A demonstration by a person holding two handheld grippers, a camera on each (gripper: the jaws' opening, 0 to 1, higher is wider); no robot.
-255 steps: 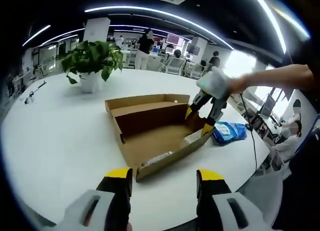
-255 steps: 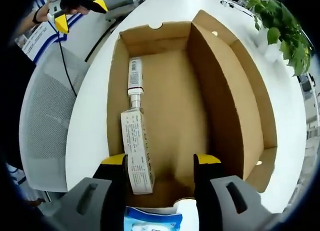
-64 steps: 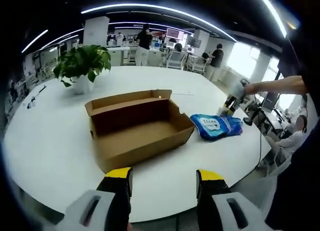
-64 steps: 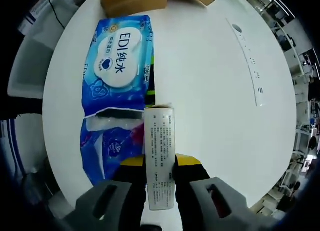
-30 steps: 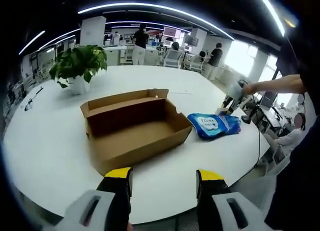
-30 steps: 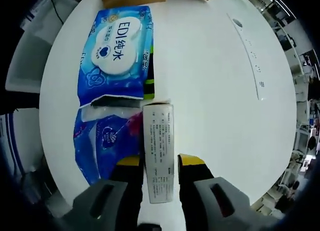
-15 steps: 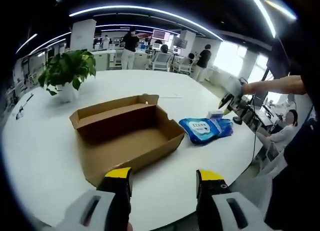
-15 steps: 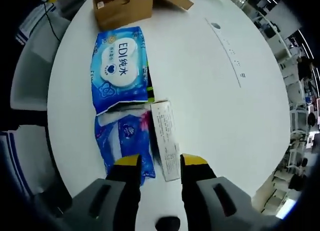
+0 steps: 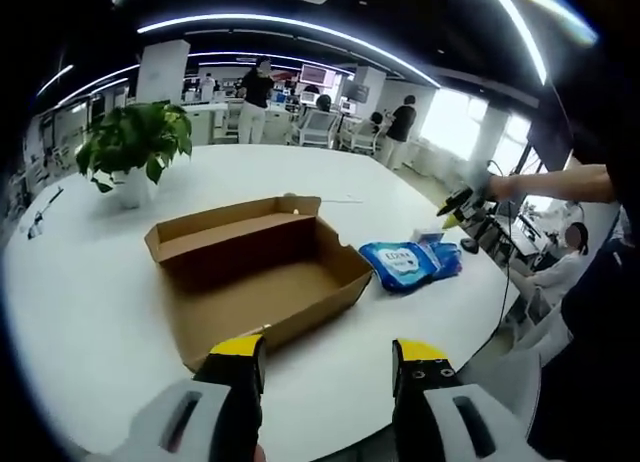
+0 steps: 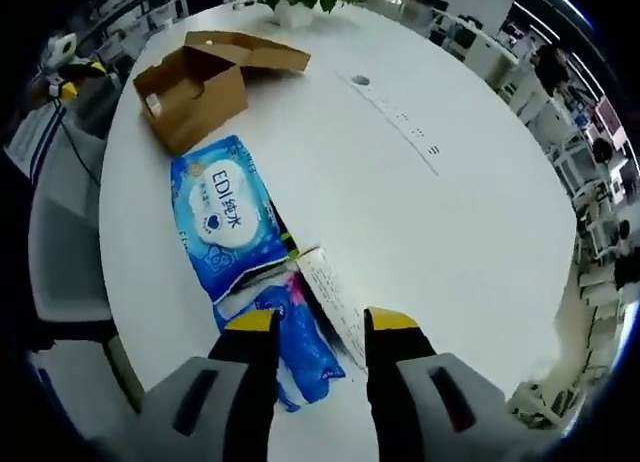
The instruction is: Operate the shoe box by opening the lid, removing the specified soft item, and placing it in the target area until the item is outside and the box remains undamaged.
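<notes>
1. Your left claw [image 9: 325, 354] stands open at the bottom of the left gripper view, yellow tips apart with nothing between them, raised over the near edge of the white counter [image 9: 90, 282].
2. Ahead of it sits the shoe box [image 9: 255, 272], brown cardboard, lid folded back on the far side. What you can see of its inside looks bare.
3. To the right of the box, apart from it, lies the blue wipes pack [image 9: 400, 265] flat on the counter, with more blue packaging just behind it.
4. Your right claw [image 9: 452, 204] shows in the left gripper view at the far right, held in the air above and beyond the blue packs, at the end of your outstretched arm.
5. In the right gripper view your right claw [image 10: 318, 329] is open and holds nothing; it looks down on the counter [image 10: 450, 232] from above.
6. Below it the blue wipes pack [image 10: 222, 225] lies face up, a second blue pack [image 10: 295, 347] lies just beside it, nearer the claw, and a narrow white carton [image 10: 330, 300] lies along the edge of that second pack, touching it.
7. The shoe box [image 10: 200, 82] is farther off in that view, well apart from the packs, lid open.
8. A potted plant [image 9: 135, 147] stands on the counter beyond the box, and people stand in the office behind.
</notes>
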